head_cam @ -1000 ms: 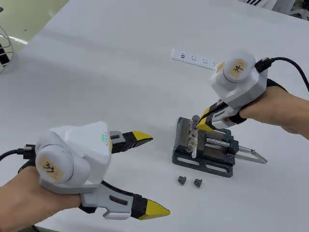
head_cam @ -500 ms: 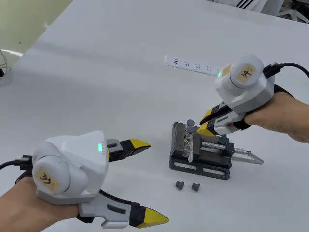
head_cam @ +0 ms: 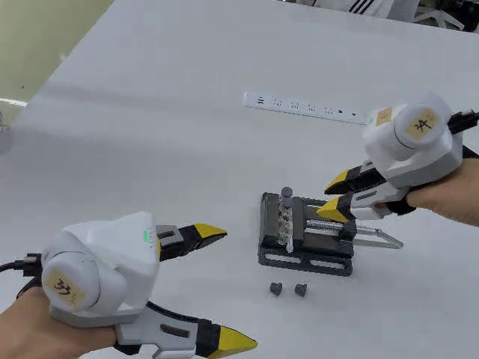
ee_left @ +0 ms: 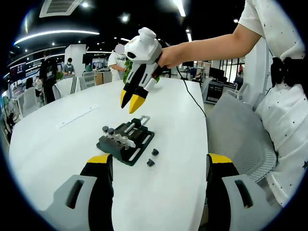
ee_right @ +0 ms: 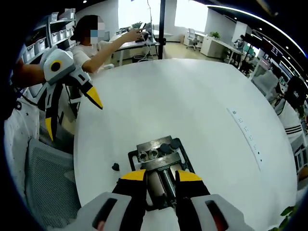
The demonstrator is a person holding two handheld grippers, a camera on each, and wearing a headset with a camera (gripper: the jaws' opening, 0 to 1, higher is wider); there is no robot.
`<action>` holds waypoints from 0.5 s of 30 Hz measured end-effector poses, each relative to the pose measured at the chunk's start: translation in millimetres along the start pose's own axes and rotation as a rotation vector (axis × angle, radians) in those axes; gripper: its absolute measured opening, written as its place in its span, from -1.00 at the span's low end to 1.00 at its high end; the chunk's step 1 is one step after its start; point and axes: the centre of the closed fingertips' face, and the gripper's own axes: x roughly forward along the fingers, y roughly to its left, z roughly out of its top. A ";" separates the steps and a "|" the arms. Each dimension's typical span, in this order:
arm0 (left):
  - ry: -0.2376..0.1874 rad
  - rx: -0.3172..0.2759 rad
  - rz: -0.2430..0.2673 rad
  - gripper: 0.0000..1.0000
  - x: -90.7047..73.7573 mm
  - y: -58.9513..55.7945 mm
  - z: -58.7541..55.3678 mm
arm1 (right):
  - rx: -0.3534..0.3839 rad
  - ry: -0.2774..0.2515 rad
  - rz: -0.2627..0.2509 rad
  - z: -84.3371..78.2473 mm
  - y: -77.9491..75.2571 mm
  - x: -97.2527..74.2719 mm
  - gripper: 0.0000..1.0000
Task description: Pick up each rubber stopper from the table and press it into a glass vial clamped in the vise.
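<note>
Vise [head_cam: 303,259]: dark matt metal. Vials [head_cam: 285,221]: clear glossy glass. Stoppers [head_cam: 276,289]: matt grey rubber. Table [head_cam: 150,134]: smooth white. My left gripper [head_cam: 239,290]: smooth white plastic shell.

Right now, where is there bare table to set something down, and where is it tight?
Widest free patch: table between the power strip and the left gripper. Also bare between strip and vise. Crowded: over the vise's screw end, where the right gripper hovers, and just in front of it, where two stoppers lie.
</note>
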 end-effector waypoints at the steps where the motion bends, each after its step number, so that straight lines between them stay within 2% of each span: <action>1: 0.001 0.003 -0.001 0.56 0.4 -0.4 0.5 | 0.006 -0.008 -0.008 -2.0 0.2 -3.0 -0.62; 8: 0.020 0.017 -0.021 0.56 4.6 -3.9 -0.1 | 0.056 -0.063 -0.041 -14.3 3.8 -19.1 -0.54; 15: 0.042 0.033 -0.037 0.54 7.8 -4.7 -2.1 | 0.119 -0.120 -0.066 -34.4 10.7 -33.6 -0.45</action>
